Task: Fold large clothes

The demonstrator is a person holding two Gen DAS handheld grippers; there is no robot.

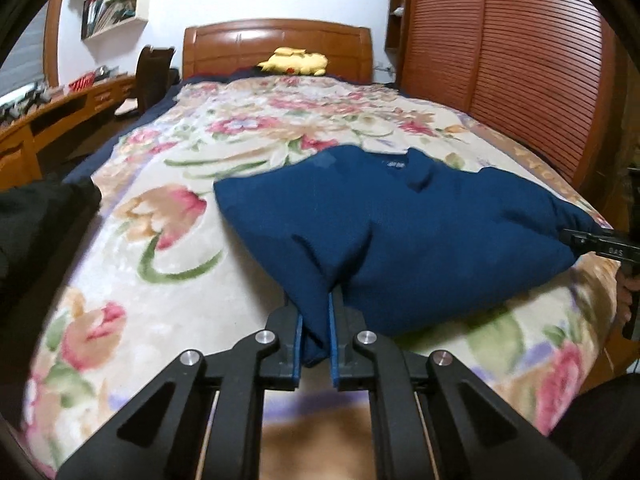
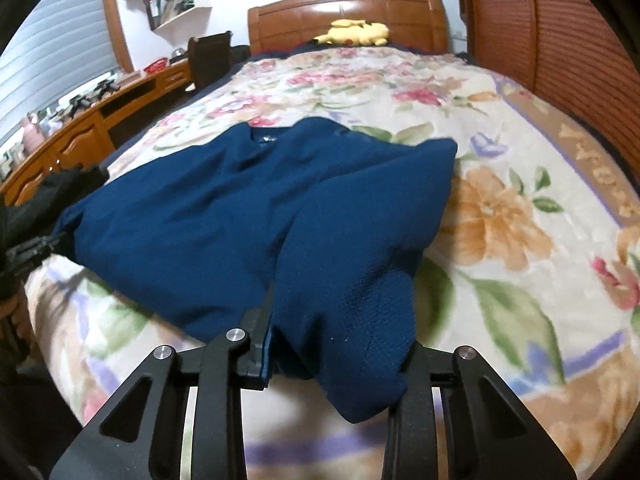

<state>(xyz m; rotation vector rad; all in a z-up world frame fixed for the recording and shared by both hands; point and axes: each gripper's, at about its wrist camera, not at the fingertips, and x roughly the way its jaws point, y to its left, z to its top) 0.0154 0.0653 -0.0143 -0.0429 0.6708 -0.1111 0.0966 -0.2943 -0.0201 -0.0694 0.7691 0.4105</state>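
Both grippers are pinching the near edge of a blue shirt (image 1: 400,216) lying on a flowered bed (image 1: 160,312); the left gripper (image 1: 316,320) is nearly closed on a thin fold, the right gripper (image 2: 332,344) is clamping a thicker wad between its fingers. That bulkier bunch is likely the weak point; cloth could be slipping free as the edge is lifting, leaving the fold lopsided.

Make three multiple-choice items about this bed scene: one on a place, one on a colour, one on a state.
1. Where does the yellow plush toy lie?
A. by the wooden headboard
B. on the desk
C. on the floor

2. What colour is the large knitted garment?
A. red
B. dark blue
C. white

3. How is the left gripper?
A. open, empty
B. shut on the garment
C. out of view

Answers: 1 A, the toy rests at the bed's far end; 2 B, its cloth is dark blue; 3 B, its fingers pinch a blue fold.
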